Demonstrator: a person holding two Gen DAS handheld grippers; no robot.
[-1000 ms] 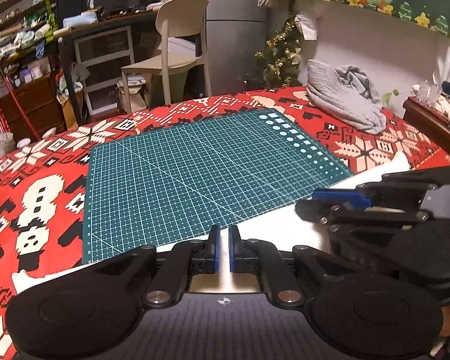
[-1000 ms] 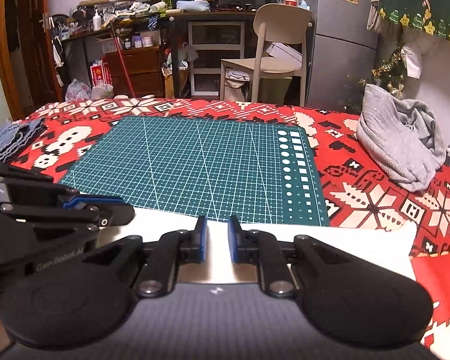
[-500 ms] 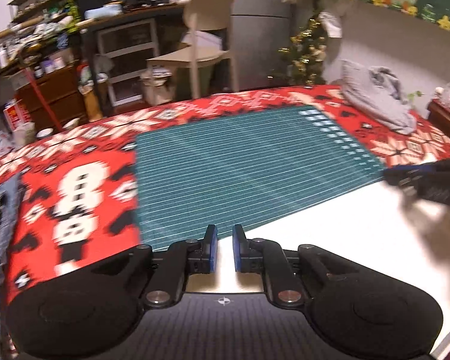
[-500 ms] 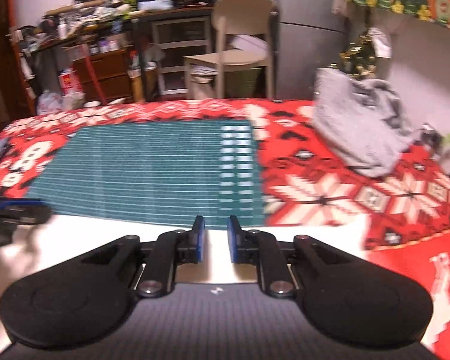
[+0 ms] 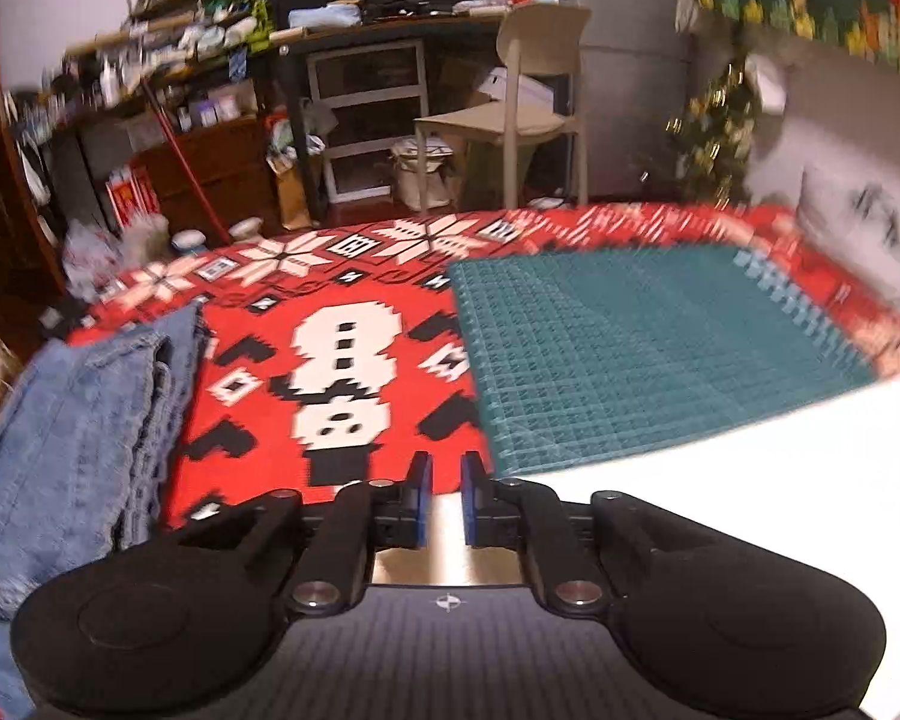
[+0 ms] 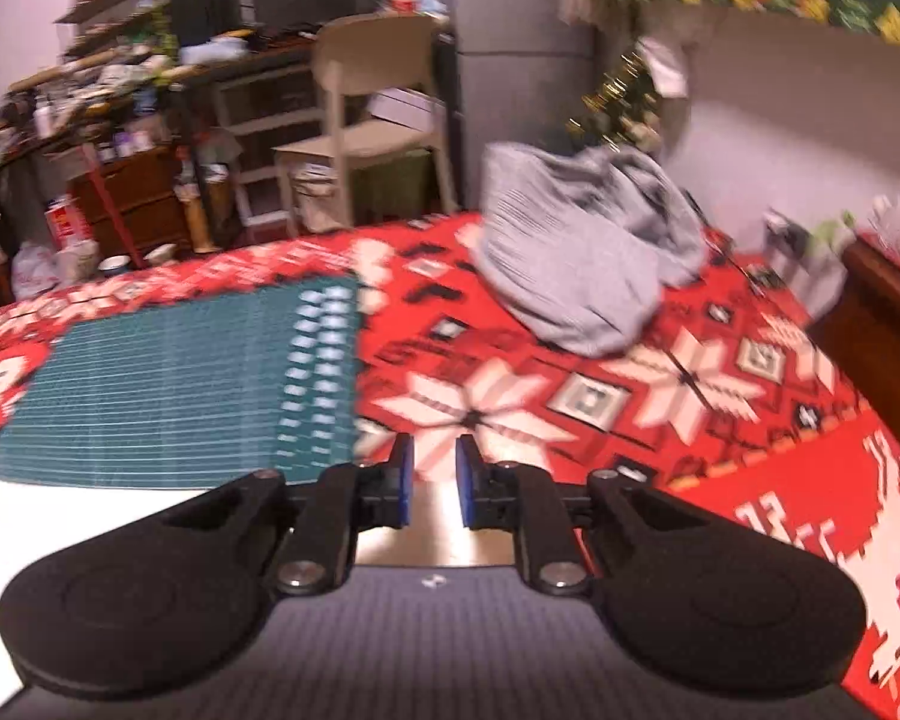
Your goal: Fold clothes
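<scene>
A white garment (image 5: 720,480) lies flat across the near edge of the green cutting mat (image 5: 630,348). My left gripper (image 5: 444,474) is at the garment's left end. Its jaws are closing to a narrow gap, and a pale strip of the cloth shows between the pads. In the right wrist view the same white garment (image 6: 60,516) runs in from the left to my right gripper (image 6: 432,456). That gripper stands at the garment's right end, also narrowly shut with pale cloth between its pads. Neither gripper appears in the other's view.
Folded blue jeans (image 5: 72,432) lie on the red patterned blanket (image 5: 342,276) to the left. A crumpled grey garment (image 6: 576,264) sits at the back right. Dark wooden furniture (image 6: 882,312) borders the right side. A chair (image 5: 528,90) and cluttered shelves stand beyond the far edge.
The two grippers have drawn apart along the white garment's edge, the left one leftward and the right one rightward. Each has left the other's view. The jeans have come into the left view.
</scene>
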